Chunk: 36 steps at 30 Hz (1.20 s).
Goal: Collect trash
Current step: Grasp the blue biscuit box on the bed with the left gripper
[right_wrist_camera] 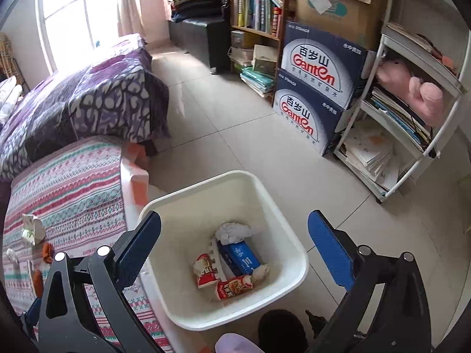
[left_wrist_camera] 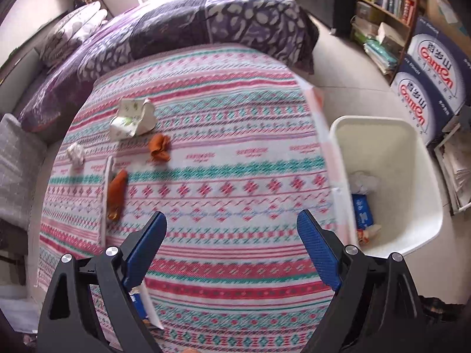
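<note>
My left gripper (left_wrist_camera: 232, 220) is open and empty above the patterned bed cover (left_wrist_camera: 223, 158). On the cover lie a crumpled white carton (left_wrist_camera: 133, 119), two orange peels (left_wrist_camera: 159, 147) (left_wrist_camera: 116, 194), a crumpled tissue (left_wrist_camera: 76, 153) and a white stick (left_wrist_camera: 106, 194). A blue-and-white wrapper (left_wrist_camera: 141, 306) lies under the left finger. My right gripper (right_wrist_camera: 234, 220) is open and empty above the white trash bin (right_wrist_camera: 294, 253), which holds a tissue (right_wrist_camera: 232, 232), a blue box (right_wrist_camera: 241, 257) and red snack wrappers (right_wrist_camera: 234, 288). The bin also shows in the left wrist view (left_wrist_camera: 424, 176).
A purple quilt (right_wrist_camera: 88, 100) lies on the far part of the bed. Blue water cartons (right_wrist_camera: 318, 88), a bookshelf (right_wrist_camera: 259, 8) and a white rack (right_wrist_camera: 412, 111) stand along the right wall. Tiled floor (right_wrist_camera: 235, 123) lies between bed and shelves.
</note>
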Available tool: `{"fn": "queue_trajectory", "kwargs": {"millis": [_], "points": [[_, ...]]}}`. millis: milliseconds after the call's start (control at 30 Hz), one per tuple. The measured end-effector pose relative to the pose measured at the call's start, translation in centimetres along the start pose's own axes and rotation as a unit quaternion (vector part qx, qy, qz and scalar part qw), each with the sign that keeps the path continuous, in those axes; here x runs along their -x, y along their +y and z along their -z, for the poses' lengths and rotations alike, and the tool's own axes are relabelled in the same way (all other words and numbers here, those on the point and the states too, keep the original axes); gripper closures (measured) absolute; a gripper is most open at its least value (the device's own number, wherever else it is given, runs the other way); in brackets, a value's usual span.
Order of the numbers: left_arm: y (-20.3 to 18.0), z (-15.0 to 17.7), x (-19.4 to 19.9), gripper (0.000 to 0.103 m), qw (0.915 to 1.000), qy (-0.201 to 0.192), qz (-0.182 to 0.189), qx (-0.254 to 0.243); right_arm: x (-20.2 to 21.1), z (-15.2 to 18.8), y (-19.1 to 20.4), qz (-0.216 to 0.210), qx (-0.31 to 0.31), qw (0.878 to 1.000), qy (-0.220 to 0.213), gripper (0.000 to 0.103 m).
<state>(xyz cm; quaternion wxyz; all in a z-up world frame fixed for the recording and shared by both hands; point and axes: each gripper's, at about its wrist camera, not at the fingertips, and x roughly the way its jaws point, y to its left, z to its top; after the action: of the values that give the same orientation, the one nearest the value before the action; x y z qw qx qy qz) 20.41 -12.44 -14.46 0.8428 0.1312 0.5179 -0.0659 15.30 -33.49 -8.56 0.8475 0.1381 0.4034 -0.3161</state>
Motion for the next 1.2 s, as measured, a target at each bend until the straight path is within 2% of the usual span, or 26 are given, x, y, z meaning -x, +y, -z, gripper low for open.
{"fn": "queue_trajectory", "kwargs": {"millis": [133, 333, 433, 567, 667, 767, 867, 967, 1133, 1200], "points": [[4.5, 2.2, -2.0, 0.016, 0.9978, 0.053, -0.029, 0.029, -0.2, 0.8, 3.0, -0.019, 0.032, 0.999, 0.021, 0.007], [10.5, 5.6, -4.5, 0.016, 0.9902, 0.111, -0.043, 0.073, -0.4, 1.9, 6.9, -0.039, 0.061, 0.997, 0.039, 0.007], [11.8, 6.9, -5.8, 0.016, 0.9855, 0.144, -0.024, 0.086, -0.5, 2.5, 8.6, -0.043, 0.072, 0.995, 0.046, 0.007], [12.8, 8.3, -7.2, 0.016, 0.9734, 0.195, 0.035, 0.115, -0.9, 3.4, 10.9, -0.045, 0.082, 0.994, 0.058, 0.007], [13.2, 9.0, -7.3, 0.022, 0.9703, 0.203, 0.062, 0.116, -1.4, 4.2, 12.7, -0.049, 0.097, 0.992, 0.071, 0.007], [13.9, 9.4, -6.7, 0.049, 0.9749, 0.186, 0.067, 0.102, -1.8, 4.9, 14.3, -0.056, 0.106, 0.989, 0.081, 0.007], [15.5, 9.5, -5.6, 0.049, 0.9749, 0.166, 0.098, 0.111, -2.1, 5.5, 15.7, -0.066, 0.108, 0.988, 0.085, 0.007], [17.6, 9.2, -3.7, 0.049, 0.9799, 0.123, 0.100, 0.120, -2.5, 6.0, 17.1, -0.080, 0.111, 0.986, 0.099, 0.007], [22.9, 6.7, 1.2, 0.049, 0.9821, 0.010, 0.103, 0.157, -2.8, 7.3, 19.4, -0.125, 0.110, 0.978, 0.125, 0.007], [25.2, 5.3, 3.8, 0.049, 0.9812, -0.049, 0.083, 0.167, -2.3, 7.8, 20.9, -0.155, 0.119, 0.973, 0.126, 0.007]]}}
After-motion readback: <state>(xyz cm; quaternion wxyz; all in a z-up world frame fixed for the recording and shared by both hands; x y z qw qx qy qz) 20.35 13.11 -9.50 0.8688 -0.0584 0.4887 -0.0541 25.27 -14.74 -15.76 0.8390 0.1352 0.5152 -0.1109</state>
